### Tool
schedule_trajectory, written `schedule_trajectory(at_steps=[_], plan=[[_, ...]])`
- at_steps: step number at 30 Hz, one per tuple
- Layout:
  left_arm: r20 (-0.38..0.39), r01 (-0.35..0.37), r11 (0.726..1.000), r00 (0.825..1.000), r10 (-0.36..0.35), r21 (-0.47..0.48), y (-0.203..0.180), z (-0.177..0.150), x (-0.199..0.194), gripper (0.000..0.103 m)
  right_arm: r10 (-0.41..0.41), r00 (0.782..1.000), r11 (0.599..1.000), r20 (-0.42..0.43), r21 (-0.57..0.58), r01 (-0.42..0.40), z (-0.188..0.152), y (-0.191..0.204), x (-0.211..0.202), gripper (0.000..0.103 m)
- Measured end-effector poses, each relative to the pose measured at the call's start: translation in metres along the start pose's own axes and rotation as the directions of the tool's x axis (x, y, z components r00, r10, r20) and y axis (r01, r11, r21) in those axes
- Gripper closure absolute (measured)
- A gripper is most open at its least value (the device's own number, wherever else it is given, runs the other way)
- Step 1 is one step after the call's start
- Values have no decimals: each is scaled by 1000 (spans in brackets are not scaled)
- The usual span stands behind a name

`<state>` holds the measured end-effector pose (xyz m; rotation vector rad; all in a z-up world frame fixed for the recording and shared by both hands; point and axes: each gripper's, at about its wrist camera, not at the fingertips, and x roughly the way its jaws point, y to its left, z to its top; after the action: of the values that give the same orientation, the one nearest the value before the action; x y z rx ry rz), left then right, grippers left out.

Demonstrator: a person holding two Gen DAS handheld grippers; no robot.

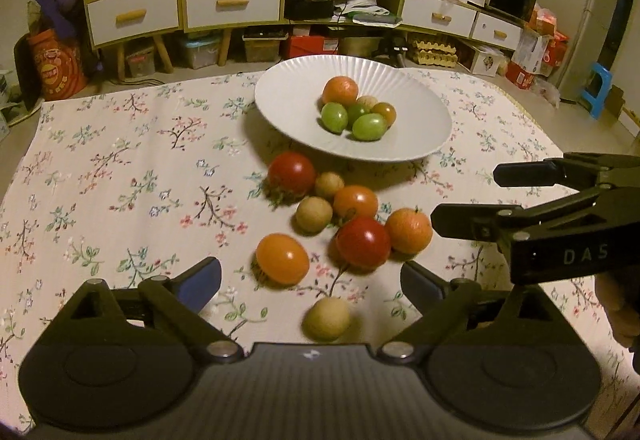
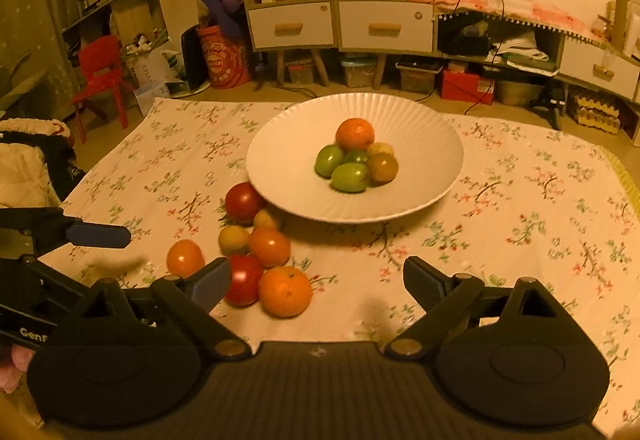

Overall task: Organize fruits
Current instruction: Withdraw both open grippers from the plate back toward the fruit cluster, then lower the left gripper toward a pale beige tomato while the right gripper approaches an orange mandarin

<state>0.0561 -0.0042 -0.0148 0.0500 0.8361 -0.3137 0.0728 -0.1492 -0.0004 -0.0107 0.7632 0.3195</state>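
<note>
Both grippers hang over the floral cloth (image 1: 120, 168), a thin cotton-looking sheet printed with small twigs and blossoms.

My left gripper (image 1: 310, 278) is spread wide, blue-padded fingers well apart, nothing pinched. A small round tan fruit (image 1: 326, 319), matt-skinned, sits on the cloth between the fingers, closer to the palm than the tips, and touches neither pad. Just ahead of the left fingertip lies a glossy orange tomato (image 1: 282, 258); ahead of the right fingertip a shiny red tomato (image 1: 363, 241), with a dimpled-looking mandarin (image 1: 409, 231) pressed against its right side. Further out is a loose cluster: another orange tomato (image 1: 355, 201), two tan balls, and a second red tomato (image 1: 291, 173) nearest the plate.

My right gripper (image 2: 316, 278) is also fully spread and empty, only bare cloth between its fingers. From its own camera its left finger overlaps the red tomato, and the mandarin sits just inside that fingertip; I cannot tell whether anything touches.

Beyond both grippers, straight ahead, the white plate (image 1: 288, 96) is wide and shallow, with fine radial ribbing on its rim. In its hollow is a tight heap: one mandarin at the back, three smooth green oval fruits (image 1: 334, 116), a brownish one and a tan one.

In the left view the right gripper's black jaws enter from the right, beside the mandarin.
</note>
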Motion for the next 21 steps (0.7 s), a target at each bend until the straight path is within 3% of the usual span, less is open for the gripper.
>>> schedule_trajectory(at_steps=[21], plan=[[-48,-33,998,998,31,-60,31,-37,10,8,-37,998,997,-55,-76,33,-25,11,14,9]])
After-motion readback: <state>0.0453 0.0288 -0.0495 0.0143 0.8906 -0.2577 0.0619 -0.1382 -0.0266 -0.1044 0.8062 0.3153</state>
